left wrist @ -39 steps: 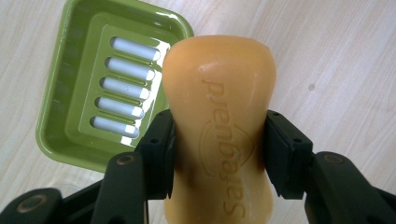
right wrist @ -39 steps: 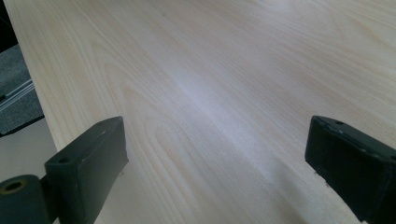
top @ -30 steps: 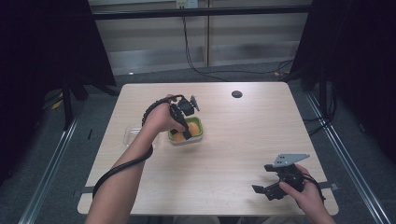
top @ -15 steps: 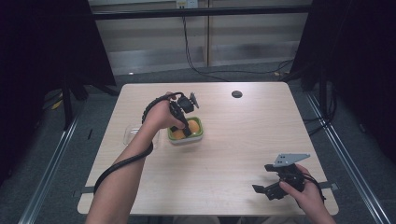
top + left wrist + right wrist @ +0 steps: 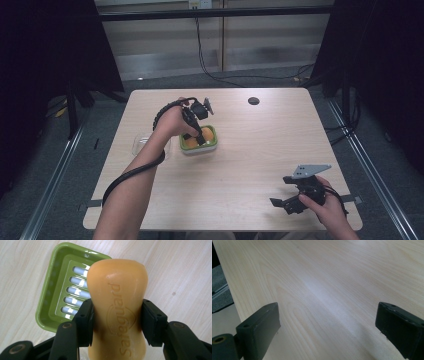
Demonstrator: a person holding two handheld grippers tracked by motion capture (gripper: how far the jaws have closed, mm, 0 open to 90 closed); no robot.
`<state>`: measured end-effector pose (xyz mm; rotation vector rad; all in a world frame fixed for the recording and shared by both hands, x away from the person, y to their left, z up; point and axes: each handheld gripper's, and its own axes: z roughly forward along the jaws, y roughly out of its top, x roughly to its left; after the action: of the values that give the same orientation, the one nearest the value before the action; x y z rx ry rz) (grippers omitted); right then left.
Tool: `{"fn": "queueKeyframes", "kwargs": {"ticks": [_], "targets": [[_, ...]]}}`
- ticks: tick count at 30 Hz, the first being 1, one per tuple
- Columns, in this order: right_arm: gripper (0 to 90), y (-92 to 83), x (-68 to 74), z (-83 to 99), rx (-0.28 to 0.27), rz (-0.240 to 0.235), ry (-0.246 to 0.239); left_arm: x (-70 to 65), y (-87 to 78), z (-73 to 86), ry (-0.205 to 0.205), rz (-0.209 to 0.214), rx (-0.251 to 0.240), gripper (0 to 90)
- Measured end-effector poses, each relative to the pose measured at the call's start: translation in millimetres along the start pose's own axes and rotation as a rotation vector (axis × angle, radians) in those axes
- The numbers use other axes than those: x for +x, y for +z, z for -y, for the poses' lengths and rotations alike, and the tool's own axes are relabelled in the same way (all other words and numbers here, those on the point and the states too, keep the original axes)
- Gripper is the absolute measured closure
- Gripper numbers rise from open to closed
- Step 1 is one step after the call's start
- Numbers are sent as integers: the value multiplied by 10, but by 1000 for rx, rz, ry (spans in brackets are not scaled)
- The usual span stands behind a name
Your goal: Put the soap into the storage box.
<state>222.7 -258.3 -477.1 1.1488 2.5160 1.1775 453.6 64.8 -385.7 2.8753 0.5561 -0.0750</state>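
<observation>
Pale wood grain runs across the table (image 5: pixel 240 165), dark floor and black curtains around it; we see the left gripper (image 5: pixel 117 322) with its fingers (image 5: pixel 83 317) clamped on the waist of an orange soap bar (image 5: pixel 117 297), which hangs just over the green soap dish (image 5: pixel 53 290) — the dish lying at about ten o'clock from the bar in the left gripper view. In the high view that dish (image 5: pixel 212 146) sits near the table's middle, a clear lid (image 5: pixel 140 145) at its nine o'clock. We judge the bar slippery; a loose or off-centre squeeze could let it squirt out, and a tilted descent could catch the rim and tip the dish. The right gripper (image 5: pixel 287 202) rests at five o'clock, fingers spread wide, empty — no help if the dish skids.
</observation>
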Motion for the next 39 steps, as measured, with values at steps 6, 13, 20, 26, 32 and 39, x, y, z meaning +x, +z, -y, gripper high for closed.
{"fn": "queueKeyframes", "kwargs": {"ticks": [6, 13, 20, 26, 32, 39], "targets": [[52, -7, -3, 0, -2, 1, 0, 5, -2, -17, -8, -3, -9, 499], [52, -12, -6, 2, -4, 1, -1, 31, 34, -32, -17, -9, -12, 499], [52, -19, -14, 5, -5, -1, 1, 67, 47, -33, -25, -12, -19, 499], [52, -27, -15, 3, -5, 3, 3, 101, 72, -37, -19, -10, 2, 499], [52, -27, -20, 6, -4, 5, 1, 142, 89, -40, 3, -16, 24, 499], [52, -28, -21, 8, -4, 6, 3, 165, 98, -46, -17, -9, 12, 499]]}}
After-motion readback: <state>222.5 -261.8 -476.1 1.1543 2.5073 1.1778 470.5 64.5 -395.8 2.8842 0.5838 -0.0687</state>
